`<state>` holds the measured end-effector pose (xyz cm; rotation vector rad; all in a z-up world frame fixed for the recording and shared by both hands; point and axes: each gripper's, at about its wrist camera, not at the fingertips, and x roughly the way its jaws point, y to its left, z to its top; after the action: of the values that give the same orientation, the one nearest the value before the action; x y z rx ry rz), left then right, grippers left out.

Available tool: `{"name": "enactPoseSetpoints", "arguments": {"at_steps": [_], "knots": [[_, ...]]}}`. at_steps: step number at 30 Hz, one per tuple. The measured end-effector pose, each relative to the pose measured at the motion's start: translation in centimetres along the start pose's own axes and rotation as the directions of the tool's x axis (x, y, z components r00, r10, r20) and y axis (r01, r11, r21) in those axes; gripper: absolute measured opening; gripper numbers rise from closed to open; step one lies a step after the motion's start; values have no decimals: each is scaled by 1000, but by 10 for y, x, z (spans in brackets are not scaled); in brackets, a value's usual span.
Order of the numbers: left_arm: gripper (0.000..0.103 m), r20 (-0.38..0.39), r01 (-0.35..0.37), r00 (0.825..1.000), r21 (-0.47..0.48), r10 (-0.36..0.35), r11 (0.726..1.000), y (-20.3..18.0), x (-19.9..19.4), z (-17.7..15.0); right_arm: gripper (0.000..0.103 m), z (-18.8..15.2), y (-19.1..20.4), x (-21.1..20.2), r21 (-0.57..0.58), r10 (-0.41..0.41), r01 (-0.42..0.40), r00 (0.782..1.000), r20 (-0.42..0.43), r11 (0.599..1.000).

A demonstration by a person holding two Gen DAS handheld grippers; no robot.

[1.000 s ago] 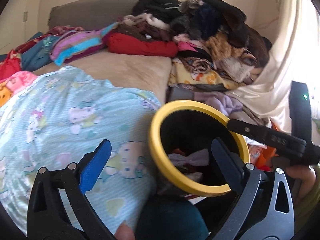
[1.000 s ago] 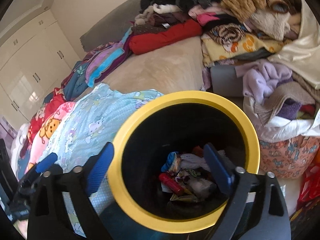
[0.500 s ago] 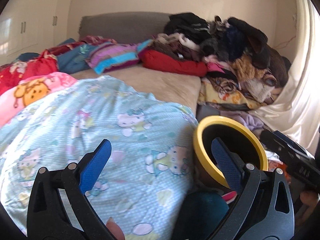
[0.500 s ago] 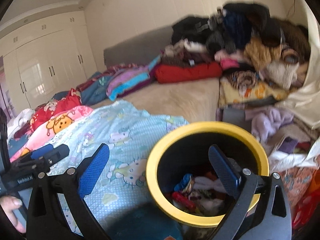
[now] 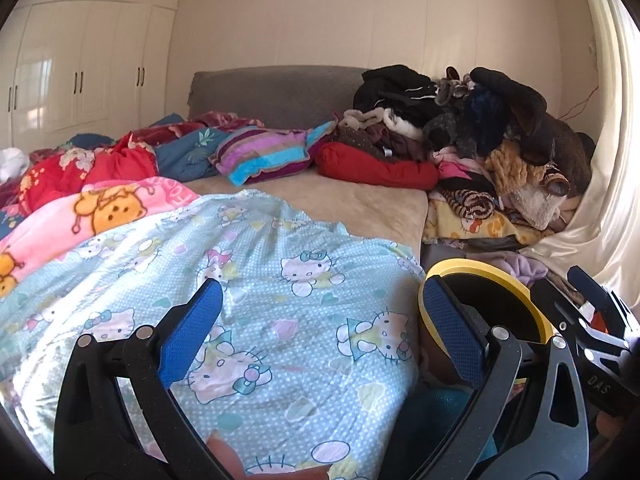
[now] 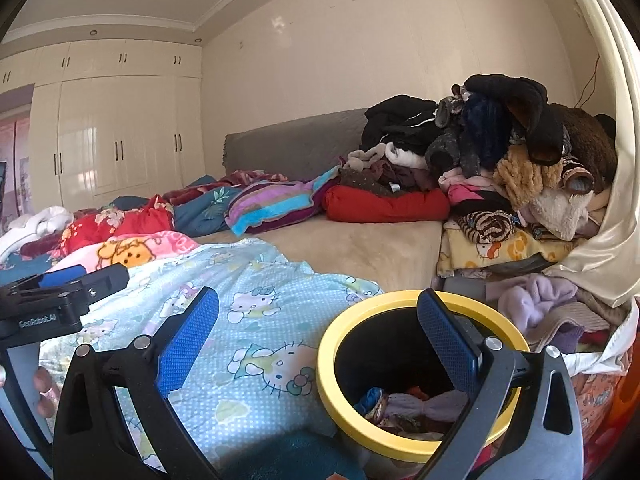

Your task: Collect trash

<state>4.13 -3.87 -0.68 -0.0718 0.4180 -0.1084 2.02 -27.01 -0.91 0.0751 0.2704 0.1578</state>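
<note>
A black bin with a yellow rim [image 6: 332, 344] stands beside the bed, low in the right wrist view; wrappers and crumpled trash [image 6: 404, 408] lie in its bottom. The same bin's rim [image 5: 496, 276] shows at the lower right of the left wrist view. My right gripper [image 6: 316, 332] is open and empty, above and in front of the bin. My left gripper [image 5: 320, 320] is also open with nothing between its blue pads, over the light blue cartoon-cat blanket [image 5: 256, 280]. The other gripper shows at each view's edge.
The bed [image 5: 352, 204] carries several blankets, a striped pillow [image 5: 264, 156] and a red cushion [image 5: 376, 168]. A tall heap of clothes [image 6: 500, 148] rises at the right by a pale curtain [image 6: 616, 200]. White wardrobes [image 6: 116, 140] stand at the far left.
Both views have lifted from looking down into the bin to looking across the bed toward the headboard. The bin has slid low and to the right in each view. Both grippers stay open.
</note>
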Motion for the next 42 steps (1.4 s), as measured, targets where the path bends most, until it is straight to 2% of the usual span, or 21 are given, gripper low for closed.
{"name": "enactPoseSetpoints", "arguments": {"at_steps": [8,42], "knots": [[92,13,-4,1000,8,4,1000,-4,-4,-3,97,-3,-6,0,23,-41,41,999,14,999],[92,10,0,1000,5,0,1000,-8,-4,-5,97,-1,-9,-3,27,-43,42,999,24,999]]}}
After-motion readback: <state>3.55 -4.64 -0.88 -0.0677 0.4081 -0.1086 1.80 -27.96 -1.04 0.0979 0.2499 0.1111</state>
